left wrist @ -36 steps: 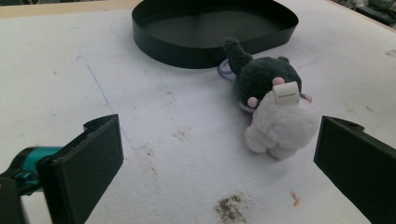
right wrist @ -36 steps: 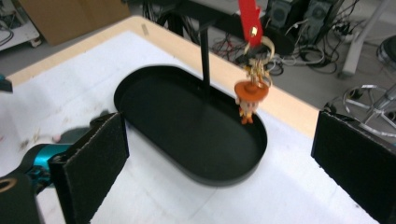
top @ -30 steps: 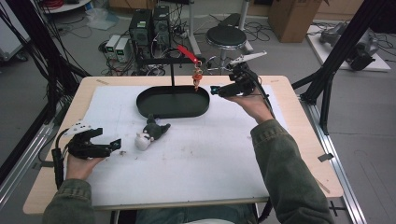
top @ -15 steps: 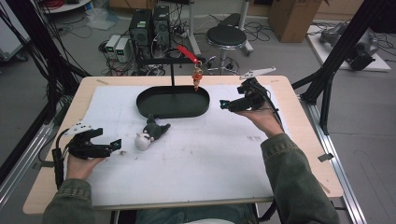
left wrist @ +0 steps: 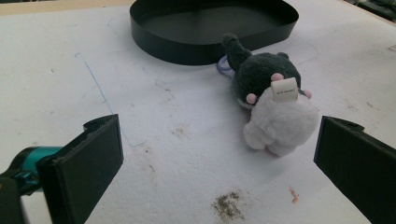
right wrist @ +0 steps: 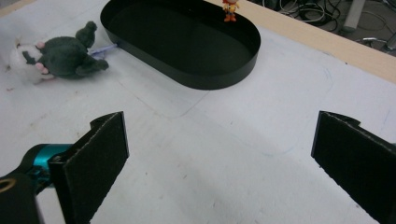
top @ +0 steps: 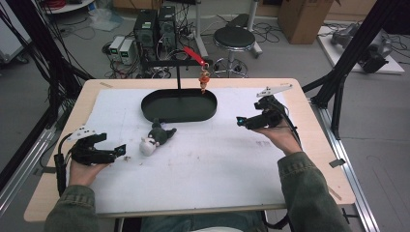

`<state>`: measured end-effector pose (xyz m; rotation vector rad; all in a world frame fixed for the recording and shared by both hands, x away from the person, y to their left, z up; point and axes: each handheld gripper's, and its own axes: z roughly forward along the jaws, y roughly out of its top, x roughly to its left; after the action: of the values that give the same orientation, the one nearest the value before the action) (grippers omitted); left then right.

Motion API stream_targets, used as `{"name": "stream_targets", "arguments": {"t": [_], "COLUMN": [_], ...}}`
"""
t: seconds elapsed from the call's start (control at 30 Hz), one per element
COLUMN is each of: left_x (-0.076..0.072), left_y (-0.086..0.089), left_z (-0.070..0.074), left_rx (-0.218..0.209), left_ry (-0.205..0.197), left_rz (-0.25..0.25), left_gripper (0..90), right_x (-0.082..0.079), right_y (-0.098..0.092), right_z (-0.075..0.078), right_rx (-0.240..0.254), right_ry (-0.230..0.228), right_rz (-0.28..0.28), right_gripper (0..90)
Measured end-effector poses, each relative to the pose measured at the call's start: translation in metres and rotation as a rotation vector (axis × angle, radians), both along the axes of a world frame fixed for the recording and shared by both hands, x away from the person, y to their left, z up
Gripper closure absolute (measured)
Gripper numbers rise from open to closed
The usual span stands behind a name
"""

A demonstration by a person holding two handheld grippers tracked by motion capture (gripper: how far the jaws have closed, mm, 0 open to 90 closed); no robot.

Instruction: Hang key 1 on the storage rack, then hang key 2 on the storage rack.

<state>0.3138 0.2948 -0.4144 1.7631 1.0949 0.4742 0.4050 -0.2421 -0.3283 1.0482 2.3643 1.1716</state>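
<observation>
Just ahead of your wide-open left gripper (left wrist: 219,163) lies the plush toy (left wrist: 273,107), soft and probably light; squeeze its white body. Your right gripper (right wrist: 219,154) is spread too.

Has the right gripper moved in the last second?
Yes. The right gripper has pulled back from the rim of the black tray, moving right and toward the person, and now sits apart from the tray over the white mat.

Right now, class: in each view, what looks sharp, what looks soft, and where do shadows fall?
High view: soft overall, plush toy small and indistinct. Left gripper view: the toy sharp, faint shadow beneath it, near jaws slightly blurred. Right gripper view: black tray crisp, its inside dark, even light on the white mat.
</observation>
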Motion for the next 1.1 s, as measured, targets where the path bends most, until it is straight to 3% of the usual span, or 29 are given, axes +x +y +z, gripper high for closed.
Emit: {"name": "stream_targets", "arguments": {"t": [0.8,0.9,1.1], "left_x": [-0.002,-0.002,-0.001], "left_y": [-0.002,-0.002,-0.002], "left_z": [0.001,0.001,0.000], "left_rx": [0.001,0.000,0.009], "left_ry": [0.004,0.004,0.009], "left_rz": [0.003,0.003,-0.001], "left_gripper": [1.8,1.8,1.8], "right_x": [-0.036,-0.041,-0.052], "right_y": [-0.025,-0.032,-0.047], "right_z": [-0.036,-0.037,-0.046], "right_rx": [-0.026,0.008,0.030], "right_ry": [-0.010,-0.020,-0.018], "right_rz": [-0.038,-0.040,-0.068], "right_gripper": [2.9,2.9,3.0]}}
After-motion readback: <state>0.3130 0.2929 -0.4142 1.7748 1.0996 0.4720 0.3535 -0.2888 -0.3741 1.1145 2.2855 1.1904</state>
